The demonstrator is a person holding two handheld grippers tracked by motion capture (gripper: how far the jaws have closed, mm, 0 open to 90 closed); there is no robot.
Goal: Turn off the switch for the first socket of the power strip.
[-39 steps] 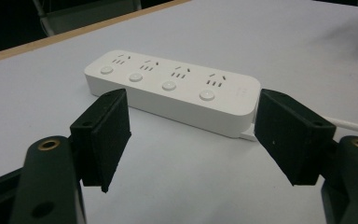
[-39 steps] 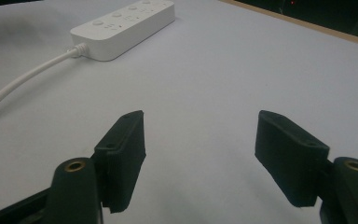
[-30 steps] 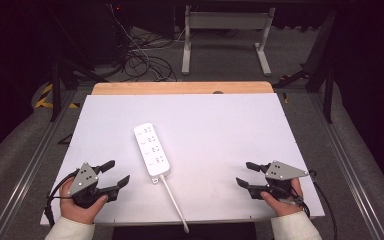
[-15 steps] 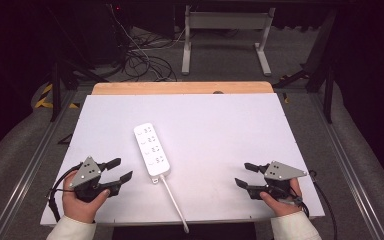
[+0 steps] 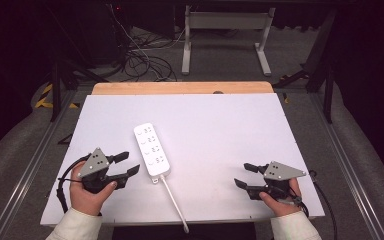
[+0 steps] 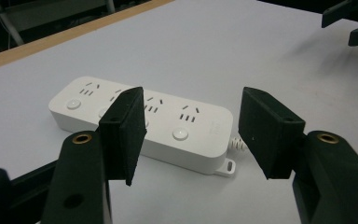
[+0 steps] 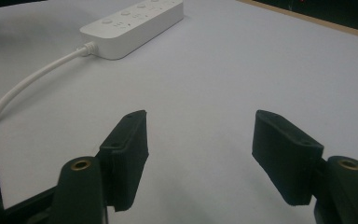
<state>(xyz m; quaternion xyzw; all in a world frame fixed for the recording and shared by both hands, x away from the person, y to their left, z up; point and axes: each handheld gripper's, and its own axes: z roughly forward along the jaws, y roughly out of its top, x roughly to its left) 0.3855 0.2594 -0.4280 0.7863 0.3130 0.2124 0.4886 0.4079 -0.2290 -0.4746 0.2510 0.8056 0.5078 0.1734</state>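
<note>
On the white counter [image 5: 220,120] lies a power strip [image 5: 152,149], its cord [image 5: 174,201] running to the near edge. Just left of the strip's cord end, the left tongs [image 5: 128,163] have just been closing but remain parted, nothing between them. Well to the right of the strip, the right tongs [image 5: 243,175] hold wide over bare counter.

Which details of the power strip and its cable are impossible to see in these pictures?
- Power strip, left gripper view: the left gripper pad hides some middle sockets.
- Power strip, right gripper view: its far end is cut off by the top edge.
- White cable, high view: the plug end runs off the bottom edge.
</note>
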